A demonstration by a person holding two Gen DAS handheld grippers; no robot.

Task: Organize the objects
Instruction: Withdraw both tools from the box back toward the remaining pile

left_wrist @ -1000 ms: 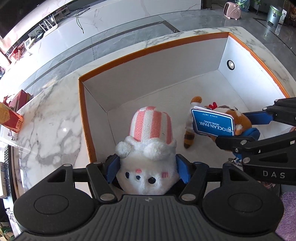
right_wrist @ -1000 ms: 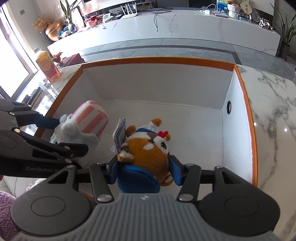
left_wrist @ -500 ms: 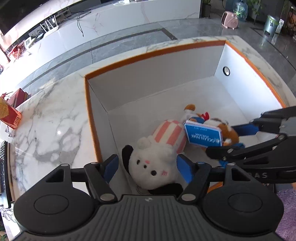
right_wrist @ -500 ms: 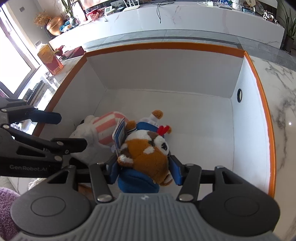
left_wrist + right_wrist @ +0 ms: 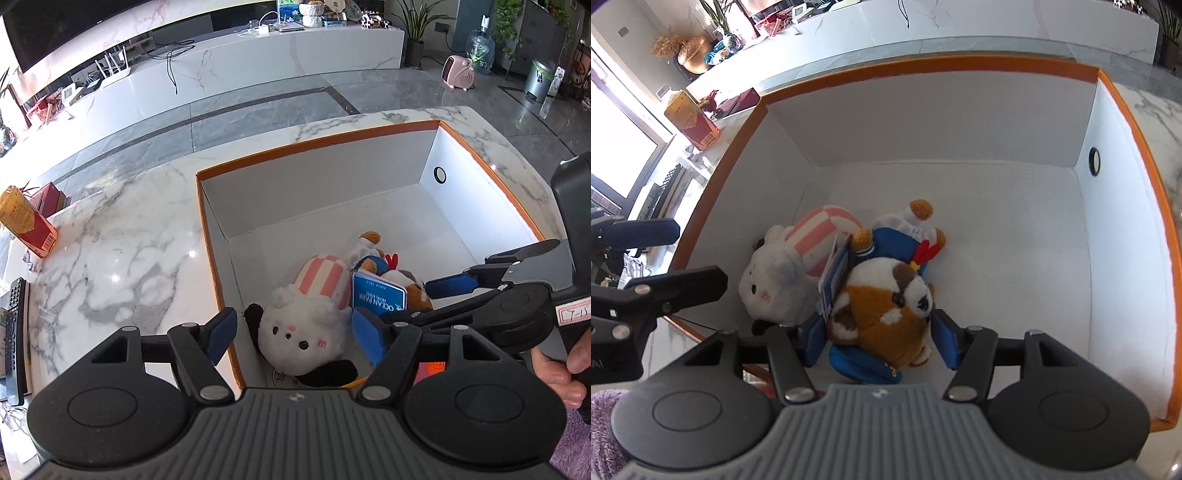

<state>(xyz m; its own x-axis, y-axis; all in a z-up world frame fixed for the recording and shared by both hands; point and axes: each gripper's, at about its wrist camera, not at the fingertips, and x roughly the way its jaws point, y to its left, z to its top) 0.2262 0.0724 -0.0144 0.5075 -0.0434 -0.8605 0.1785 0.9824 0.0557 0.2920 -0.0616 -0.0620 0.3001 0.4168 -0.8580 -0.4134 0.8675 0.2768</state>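
Note:
A white plush with a pink-striped hat [image 5: 306, 317] lies on the floor of the orange-rimmed white box [image 5: 369, 170], near its left wall. A brown-and-white plush in blue clothes [image 5: 886, 310] with a blue tag [image 5: 378, 295] lies next to it. My left gripper [image 5: 295, 336] is open and empty above the white plush. My right gripper [image 5: 881, 339] is open, its blue pads [image 5: 943, 341] on either side of the brown plush but loose of it. The white plush also shows in the right wrist view [image 5: 790, 273].
The box stands on a marble table [image 5: 122, 236]. A red-and-yellow carton [image 5: 26, 221] stands at the table's far left edge, and a remote control [image 5: 14, 332] lies left of me. A purple fuzzy fabric [image 5: 605, 432] lies at the near corner.
My left gripper opened, dropped the white plush into the box and pulled up and back. My right gripper lowered the brown plush to the box floor and opened.

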